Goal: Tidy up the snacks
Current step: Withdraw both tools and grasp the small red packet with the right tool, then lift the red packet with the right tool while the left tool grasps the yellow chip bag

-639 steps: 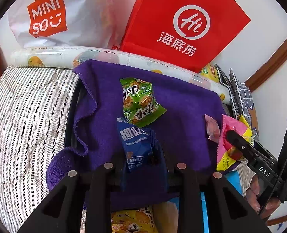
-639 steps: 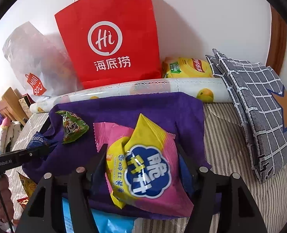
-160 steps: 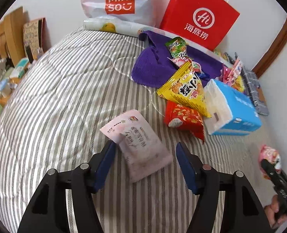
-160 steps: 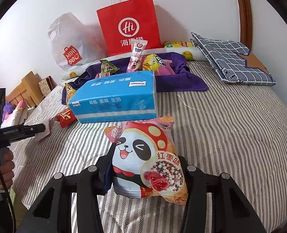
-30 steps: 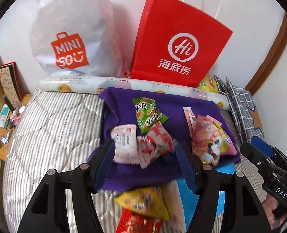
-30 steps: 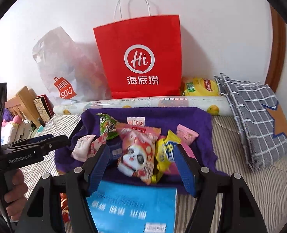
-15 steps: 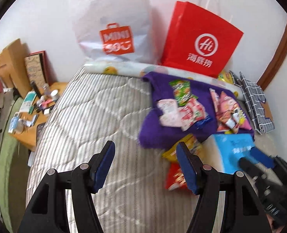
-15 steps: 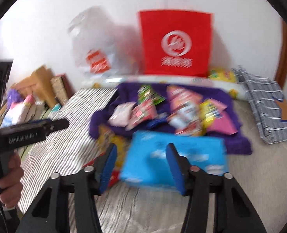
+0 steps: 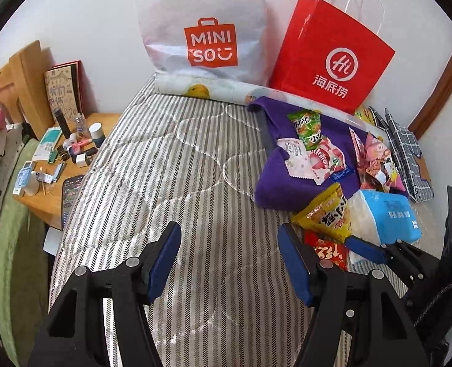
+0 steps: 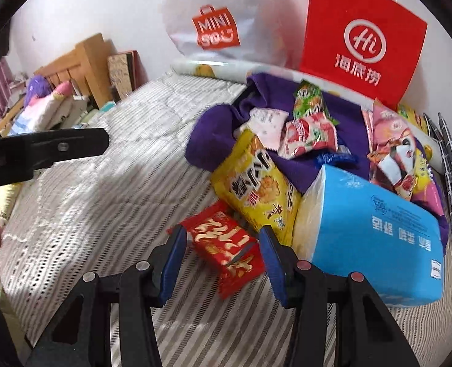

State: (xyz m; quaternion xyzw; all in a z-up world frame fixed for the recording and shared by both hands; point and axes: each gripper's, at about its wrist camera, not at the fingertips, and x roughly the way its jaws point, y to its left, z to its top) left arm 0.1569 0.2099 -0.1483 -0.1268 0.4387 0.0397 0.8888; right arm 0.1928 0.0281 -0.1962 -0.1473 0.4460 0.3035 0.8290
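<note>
The red packet (image 10: 226, 246) lies on the bed between the right gripper's (image 10: 222, 255) parted jaws, pads not yet pressing. It looks light, crinkly and slippery; take it across the flat middle. The left gripper (image 9: 229, 263) hangs apart, empty.

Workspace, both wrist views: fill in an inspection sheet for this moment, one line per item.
Surface: striped bed quilt, mostly bare on the left.
Job's things: snack packets piled on the purple towel; yellow snack bag and red snack packet lie off it on the quilt.
Clutter: blue tissue pack beside the yellow bag.
Grippers: left gripper open over bare quilt; right gripper straddles the red packet, pads apparently not pressing it.
Cables: nothing seen.
Surroundings: white Miniso bag and red paper bag against the wall; cluttered bedside table; grey checked cushion.
</note>
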